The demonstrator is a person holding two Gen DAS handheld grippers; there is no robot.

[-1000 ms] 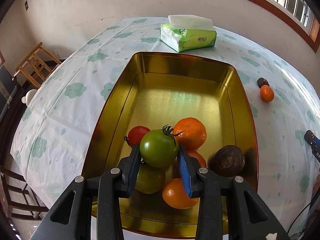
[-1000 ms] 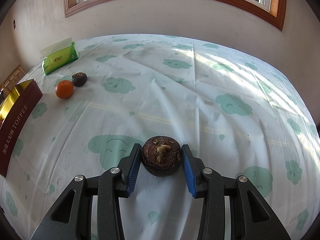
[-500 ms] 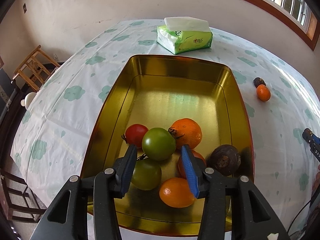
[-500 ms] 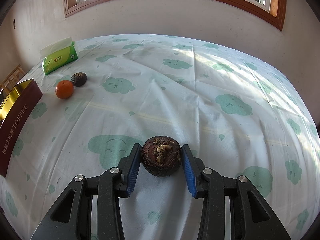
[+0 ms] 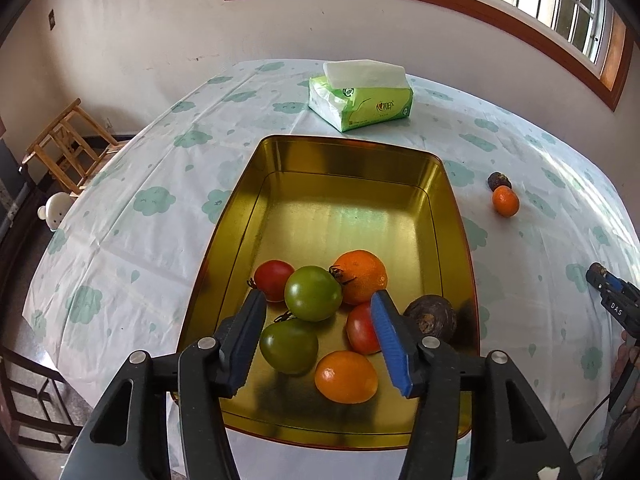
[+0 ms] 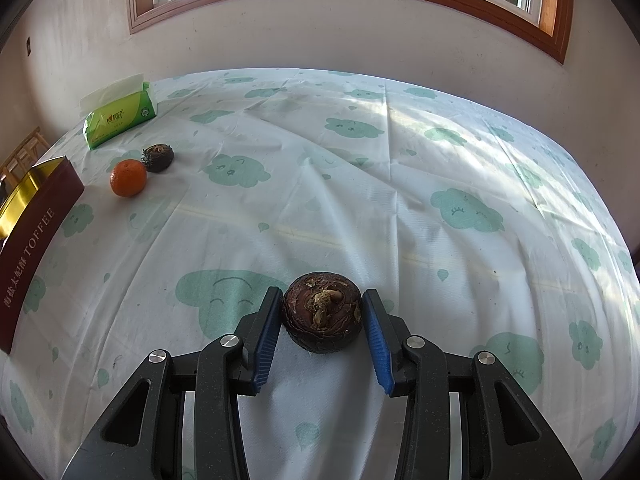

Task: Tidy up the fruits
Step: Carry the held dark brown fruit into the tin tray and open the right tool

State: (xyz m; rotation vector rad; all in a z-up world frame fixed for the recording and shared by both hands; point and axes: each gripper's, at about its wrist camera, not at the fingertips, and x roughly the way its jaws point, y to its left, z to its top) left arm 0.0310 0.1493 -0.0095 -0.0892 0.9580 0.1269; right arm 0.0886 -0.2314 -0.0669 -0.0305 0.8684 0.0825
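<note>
A gold tin [image 5: 348,160] on the table holds several fruits: a green tomato [image 5: 313,293] on top of the pile, a second green tomato [image 5: 289,346], two red tomatoes, two oranges and a dark brown fruit [image 5: 431,316]. My left gripper [image 5: 320,340] is open and empty above the pile. My right gripper [image 6: 320,320] is shut on a dark brown fruit [image 6: 322,312] that rests on the tablecloth. An orange [image 6: 128,178] and a small dark fruit [image 6: 158,157] lie loose on the cloth near the tin's red side [image 6: 32,248].
A green tissue pack [image 5: 360,96] lies behind the tin; it also shows in the right wrist view [image 6: 118,116]. A wooden chair [image 5: 68,148] stands off the table's left edge. The right gripper's tip [image 5: 608,292] shows at the right edge.
My left gripper has opened and let go of the green tomato, which now rests on the pile in the tin. The gripper has drawn back and up. The right gripper has not moved.
</note>
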